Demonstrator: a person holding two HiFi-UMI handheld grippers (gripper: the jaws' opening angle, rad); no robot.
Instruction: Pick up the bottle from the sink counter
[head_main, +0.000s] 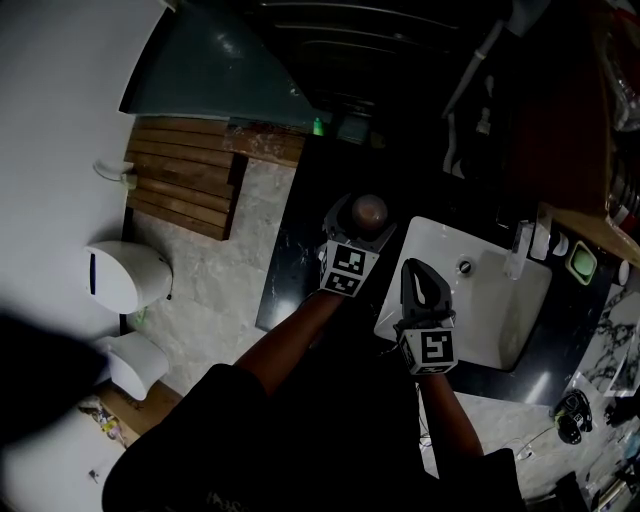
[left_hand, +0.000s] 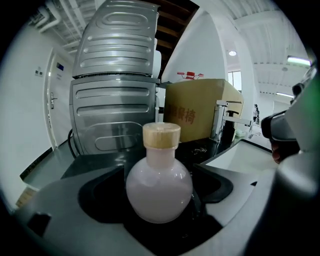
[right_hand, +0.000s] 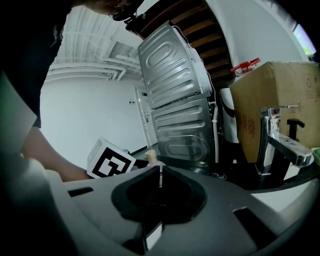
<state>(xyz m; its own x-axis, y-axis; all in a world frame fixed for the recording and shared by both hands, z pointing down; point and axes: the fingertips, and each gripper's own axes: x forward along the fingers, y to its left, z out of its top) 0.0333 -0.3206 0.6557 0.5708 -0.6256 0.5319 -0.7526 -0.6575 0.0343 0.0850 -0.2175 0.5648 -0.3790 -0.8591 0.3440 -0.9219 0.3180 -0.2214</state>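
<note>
The left gripper's (left_hand: 160, 175) fingers stand spread wide, and a bottle (left_hand: 159, 187) sits upright between them. It has a round, milky pink belly and a short neck closed by a pale wooden stopper (left_hand: 161, 135). Dark hollows of the jaws show on both sides of the belly, so the pads do not look pressed against the glass. The bottle's base is hidden behind the jaws, so I cannot tell whether it rests on the surface below. From the head view the bottle is over the dark counter (head_main: 298, 235), just left of the white sink (head_main: 500, 320). The right gripper (right_hand: 160, 172) has its fingers together, with only a thin slit between them and nothing held. It hangs over the near left corner of the sink, beside the left gripper. Its own view catches the left gripper's marker cube (right_hand: 110, 160) and the person's forearm (right_hand: 47, 155). Farther out are a chrome tap (right_hand: 280, 137) at the sink's edge, a brown cardboard box (left_hand: 200, 110) on the counter behind the bottle, and ribbed metal panels (left_hand: 115, 95) standing tall at the back.
</note>
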